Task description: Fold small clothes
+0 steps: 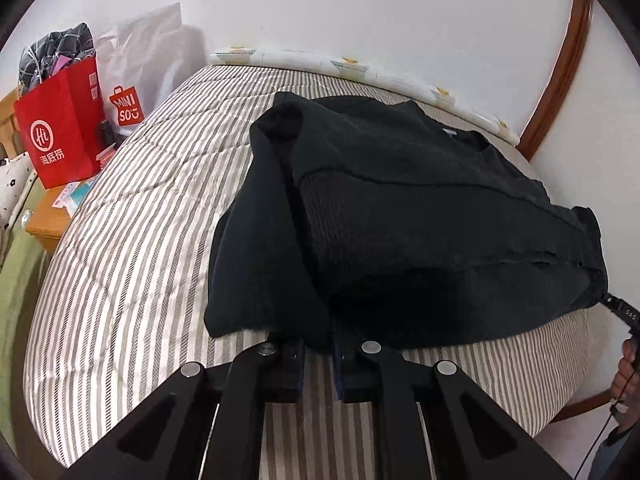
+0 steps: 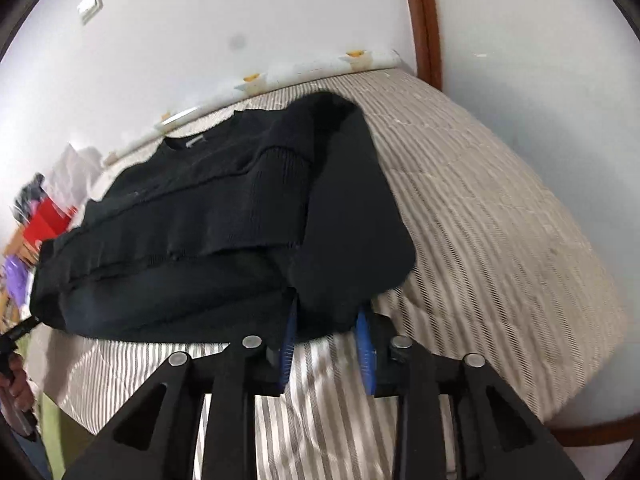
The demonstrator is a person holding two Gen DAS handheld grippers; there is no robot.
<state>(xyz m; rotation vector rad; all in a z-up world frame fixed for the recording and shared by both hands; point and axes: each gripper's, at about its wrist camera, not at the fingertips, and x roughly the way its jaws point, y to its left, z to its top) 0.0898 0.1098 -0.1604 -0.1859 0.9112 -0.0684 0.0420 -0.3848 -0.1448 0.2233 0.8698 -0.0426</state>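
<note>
- Black sweater (image 1: 400, 216) spread on the striped bed cover (image 1: 132, 248), collar with white label toward the wall-side edge of the bed, hem toward the cameras; long axis running across the bed, sleeve to sleeve.
- Near hem lifted off the bed cover, sagging between the two grippers; sleeves folded in over the body.
- Left gripper (image 1: 318, 344) pressed nearly together on the hem's left corner, cloth pinched between its dark pads.
- Right gripper (image 2: 328, 320) less tightly closed, blue pads (image 2: 366, 348) gripping a bunched fold at the hem's right corner.
- Bare striped cover on both sides of the sweater and in a strip in front of it; wooden bed frame (image 1: 560, 80) bounding the far corner, white wall behind.
- Left wrist view only, sharp: red paper bag (image 1: 60, 128) and white Miniso bag (image 1: 132, 80) on a wooden side table (image 1: 44, 220) beyond the bed's left edge; right gripper's tip at the sweater's right corner, a hand (image 1: 626, 376) below it.
- Right wrist view only: wall switch (image 2: 90, 6), motion blur over the bed cover.
</note>
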